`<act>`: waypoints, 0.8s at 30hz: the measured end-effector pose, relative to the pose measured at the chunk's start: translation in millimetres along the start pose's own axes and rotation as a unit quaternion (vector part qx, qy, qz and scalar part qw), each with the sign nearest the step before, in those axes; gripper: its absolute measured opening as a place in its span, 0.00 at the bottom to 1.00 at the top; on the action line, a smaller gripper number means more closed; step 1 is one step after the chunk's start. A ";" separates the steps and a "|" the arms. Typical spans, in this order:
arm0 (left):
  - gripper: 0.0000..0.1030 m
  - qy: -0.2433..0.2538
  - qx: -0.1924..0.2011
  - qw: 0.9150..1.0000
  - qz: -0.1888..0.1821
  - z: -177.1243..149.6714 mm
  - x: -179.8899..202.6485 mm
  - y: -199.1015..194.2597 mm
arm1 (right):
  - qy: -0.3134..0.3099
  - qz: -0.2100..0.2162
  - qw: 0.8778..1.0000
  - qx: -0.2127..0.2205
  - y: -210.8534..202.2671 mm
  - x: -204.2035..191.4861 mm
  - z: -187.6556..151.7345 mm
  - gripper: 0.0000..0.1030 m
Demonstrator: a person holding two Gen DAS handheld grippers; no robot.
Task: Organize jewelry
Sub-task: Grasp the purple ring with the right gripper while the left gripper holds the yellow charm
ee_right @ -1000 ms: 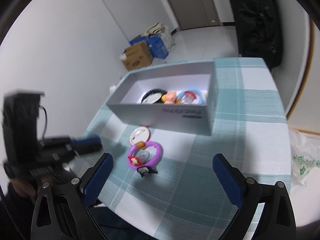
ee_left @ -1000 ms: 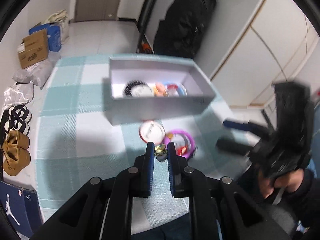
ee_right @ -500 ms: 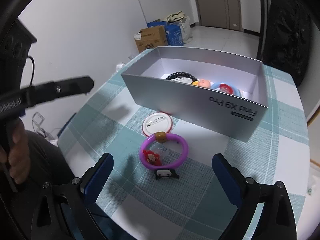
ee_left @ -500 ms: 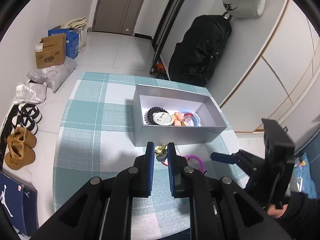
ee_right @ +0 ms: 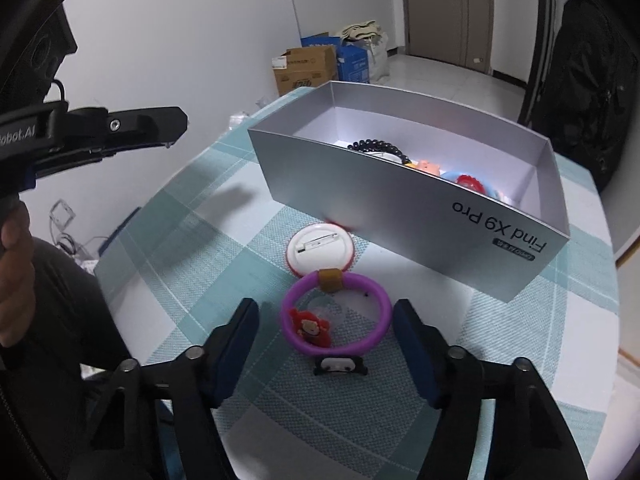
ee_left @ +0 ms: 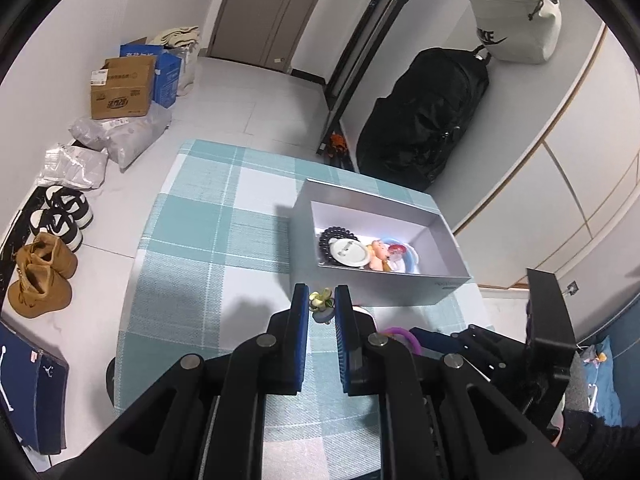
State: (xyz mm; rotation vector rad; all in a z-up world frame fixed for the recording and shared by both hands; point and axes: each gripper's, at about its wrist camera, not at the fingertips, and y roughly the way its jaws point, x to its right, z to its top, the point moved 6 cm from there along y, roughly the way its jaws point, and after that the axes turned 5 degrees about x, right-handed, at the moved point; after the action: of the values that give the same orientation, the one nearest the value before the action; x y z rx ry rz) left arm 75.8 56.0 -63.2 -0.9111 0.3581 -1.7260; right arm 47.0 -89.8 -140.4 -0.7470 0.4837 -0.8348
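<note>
Left wrist view: left tongs (ee_left: 322, 304) pinching a small flower charm (ee_left: 321, 301), held in the air above the checked bench (ee_left: 192, 248), just short of the grey box (ee_left: 384, 292). Inside the box: bead bracelet (ee_left: 338, 234), white badge (ee_left: 349, 252), pink figure (ee_left: 378, 256), blue ring (ee_left: 408, 258).

Right wrist view: right tongs (ee_right: 326, 334) spread wide, low over the bench, flanking a purple bracelet (ee_right: 336, 314) with a red charm (ee_right: 310, 328). Touching the bracelet's far edge, a round pin badge (ee_right: 320, 250), lying back up just beside the box wall. Near its close edge, a small black-and-white charm (ee_right: 340, 366).
</note>
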 end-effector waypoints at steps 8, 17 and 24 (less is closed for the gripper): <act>0.08 -0.007 0.002 1.000 -0.003 1.0 -0.9 0.1 | 0.013 -0.001 1.000 0.004 -2.3 7.1 -1.1 0.50; 0.08 -0.006 0.005 1.000 -0.008 1.6 2.5 0.0 | 0.035 0.017 0.999 0.037 -18.5 9.7 8.7 0.50; 0.08 -0.004 0.006 1.000 -0.014 2.0 6.3 0.2 | 0.047 0.030 0.996 0.063 -34.6 10.8 19.4 0.50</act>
State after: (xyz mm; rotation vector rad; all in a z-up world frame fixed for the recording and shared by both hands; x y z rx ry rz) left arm 76.7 50.6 -59.6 -0.9188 0.3313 -1.7469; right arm 49.2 -106.2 -102.8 -0.5774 0.5293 -0.8386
